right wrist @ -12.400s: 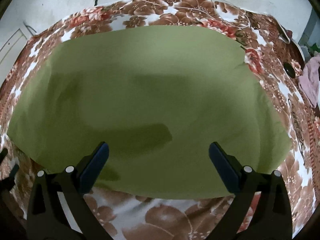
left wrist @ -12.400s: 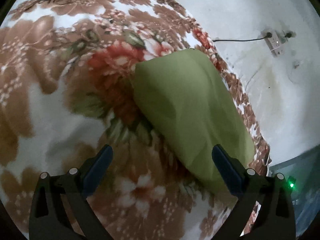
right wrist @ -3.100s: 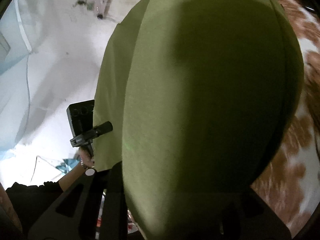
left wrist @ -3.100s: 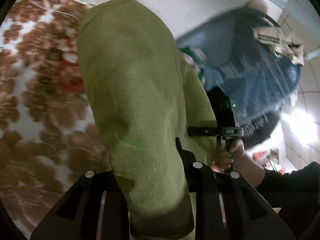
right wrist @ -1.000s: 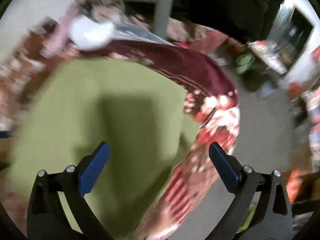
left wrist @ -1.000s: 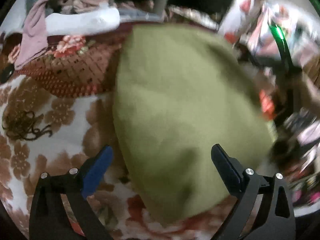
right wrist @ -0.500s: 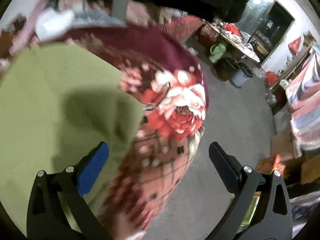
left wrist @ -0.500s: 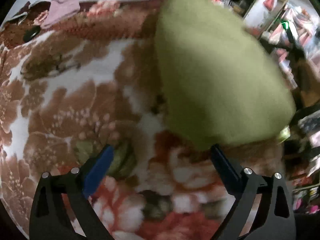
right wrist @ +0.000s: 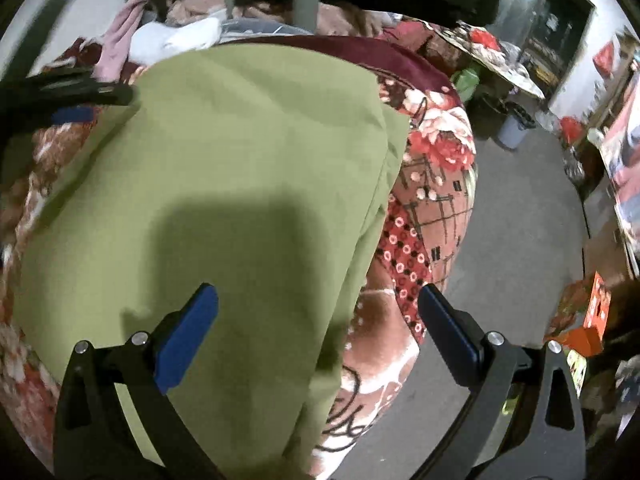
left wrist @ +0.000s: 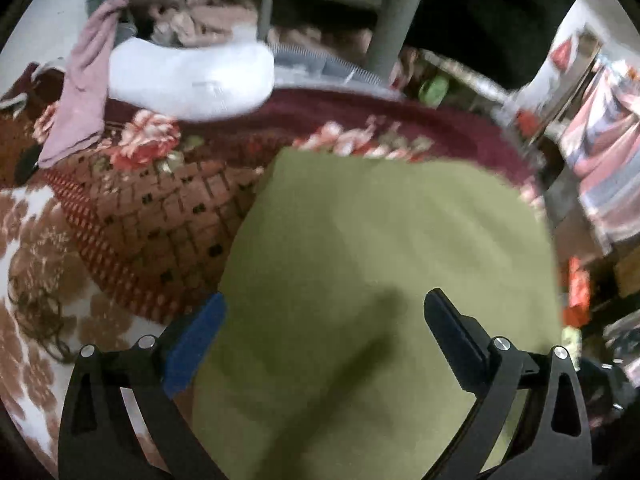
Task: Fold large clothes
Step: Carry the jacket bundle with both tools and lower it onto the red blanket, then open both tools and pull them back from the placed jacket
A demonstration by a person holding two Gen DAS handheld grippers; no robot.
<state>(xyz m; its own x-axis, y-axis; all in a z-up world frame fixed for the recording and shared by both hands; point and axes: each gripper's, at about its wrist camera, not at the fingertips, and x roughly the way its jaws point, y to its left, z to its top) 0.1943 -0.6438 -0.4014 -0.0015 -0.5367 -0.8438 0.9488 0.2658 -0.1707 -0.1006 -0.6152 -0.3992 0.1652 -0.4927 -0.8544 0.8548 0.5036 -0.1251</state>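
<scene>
The cloth (right wrist: 224,184) is showing plain olive green. The blanket (left wrist: 132,216) is displaying brown and red flowers on white, with a maroon checked border. A white pillow (left wrist: 188,76) and a pink garment (left wrist: 80,92) are lying behind. The gripper fingers (right wrist: 188,340) are wearing blue pads on black frames.

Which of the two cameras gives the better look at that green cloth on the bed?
The right wrist view. It shows the green cloth sharply, with its layered edge along the right side and the flowered blanket beside it. The left wrist view shows the same cloth, but blurred, so no layers can be told.
</scene>
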